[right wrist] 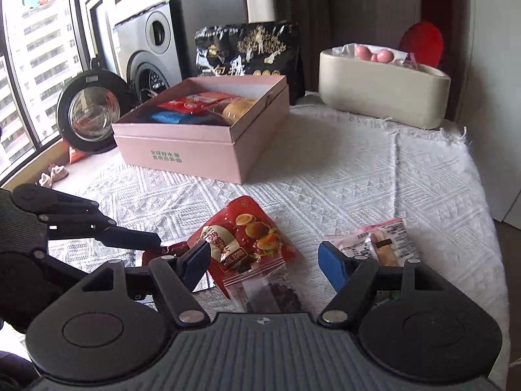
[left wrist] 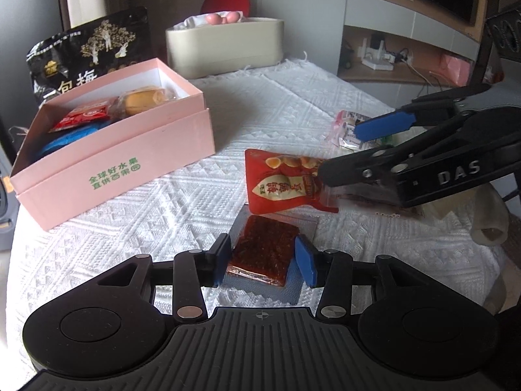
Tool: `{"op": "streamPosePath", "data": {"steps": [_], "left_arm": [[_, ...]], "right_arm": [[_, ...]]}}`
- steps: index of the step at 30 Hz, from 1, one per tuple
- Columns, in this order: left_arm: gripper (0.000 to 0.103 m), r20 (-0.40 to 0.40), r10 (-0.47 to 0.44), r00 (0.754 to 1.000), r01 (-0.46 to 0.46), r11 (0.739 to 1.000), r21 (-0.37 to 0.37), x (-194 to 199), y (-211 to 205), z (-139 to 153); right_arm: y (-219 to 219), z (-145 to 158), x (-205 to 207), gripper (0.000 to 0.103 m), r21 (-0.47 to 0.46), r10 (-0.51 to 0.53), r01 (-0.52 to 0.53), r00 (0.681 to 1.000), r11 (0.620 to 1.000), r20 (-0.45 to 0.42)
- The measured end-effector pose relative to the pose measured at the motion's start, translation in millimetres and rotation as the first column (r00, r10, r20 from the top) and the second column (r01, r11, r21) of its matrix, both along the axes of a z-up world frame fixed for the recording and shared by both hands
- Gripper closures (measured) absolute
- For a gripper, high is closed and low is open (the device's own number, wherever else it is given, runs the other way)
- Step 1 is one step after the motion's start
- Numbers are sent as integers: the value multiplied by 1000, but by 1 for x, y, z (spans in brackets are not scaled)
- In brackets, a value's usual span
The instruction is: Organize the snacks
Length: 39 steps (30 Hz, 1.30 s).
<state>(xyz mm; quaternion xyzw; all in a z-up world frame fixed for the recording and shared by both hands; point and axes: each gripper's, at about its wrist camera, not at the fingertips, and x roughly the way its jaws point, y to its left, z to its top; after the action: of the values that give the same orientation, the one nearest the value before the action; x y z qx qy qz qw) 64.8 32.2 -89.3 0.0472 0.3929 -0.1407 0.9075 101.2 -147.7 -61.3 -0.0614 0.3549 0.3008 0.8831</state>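
On the white textured cloth (left wrist: pixel 293 104) lies a flat dark-red snack packet (left wrist: pixel 262 254) in clear wrap, its long axis running away from the left wrist camera toward the far side of the table, the sealed clear edge at the far end. The left gripper (left wrist: pixel 265 260) straddles its near half with jaws about half open: the left pad (left wrist: pixel 221 260) sits just beside the packet's edge and the right pad (left wrist: pixel 306 265) stands against the opposite edge, but whether either presses on the wrap cannot be told. Just beyond it lies a red quail-egg pouch (right wrist: pixel 247 241), long axis slanted, its rounded top toward the pink box (right wrist: pixel 202 150) and its clear zip end toward the right wrist camera. The right gripper (right wrist: pixel 263 260) stands wide open around the pouch's near end; its left pad (right wrist: pixel 197 257) touches or nearly touches the pouch's side, while the right pad (right wrist: pixel 330 265) stands well clear, near a small pink-and-white wrapped snack (right wrist: pixel 381 241). The pouch rests on the cloth, not lifted. The pink box, open and already holding a red packet, a blue one and a wrapped yellow cake, stands farther back on the cloth, with a black snack bag (right wrist: pixel 250 52) behind it and a cream oval bin (right wrist: pixel 381 88) to its right in the right wrist view.
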Motion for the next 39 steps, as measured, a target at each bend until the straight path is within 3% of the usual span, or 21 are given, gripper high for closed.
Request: {"op": "streamPosePath", "data": {"steps": [6,10,14,21,29,30,33,35,39], "left_arm": [[54,12,16,1000,-16,1000,-26,-3,3,0],[56,44,46,998,-45,999,-27,-11,6,11],[56,85,111,990,-110,994,-12,-19,20,25],[56,71,295,953,-294,955,-30,-23,58,23],[56,11,352,936,-348,930,-113,-25,74,6],[56,6,357,934,-354,928,-120,-25,75,3],[56,21,371,928,-365,921,-132,-28,74,1],[55,30,377,926,-369,918,-143,-29,73,0],[55,46,380,924,-368,914,-172,-30,77,-3]], "right_arm": [[-14,-6,-14,23,-103,-57,68,993,992,103],[-21,-19,-18,23,-63,-49,52,998,997,44],[-15,-16,-20,23,-53,6,-3,998,999,67],[33,-22,-7,20,-89,134,-129,990,988,52],[54,-22,9,20,-137,146,-133,985,982,94],[52,-21,15,20,-129,146,-137,987,982,65],[39,-26,34,20,-36,124,-130,983,991,-133],[31,-24,29,18,22,107,-105,981,994,-162],[28,-19,8,18,83,194,-180,957,980,-218]]}}
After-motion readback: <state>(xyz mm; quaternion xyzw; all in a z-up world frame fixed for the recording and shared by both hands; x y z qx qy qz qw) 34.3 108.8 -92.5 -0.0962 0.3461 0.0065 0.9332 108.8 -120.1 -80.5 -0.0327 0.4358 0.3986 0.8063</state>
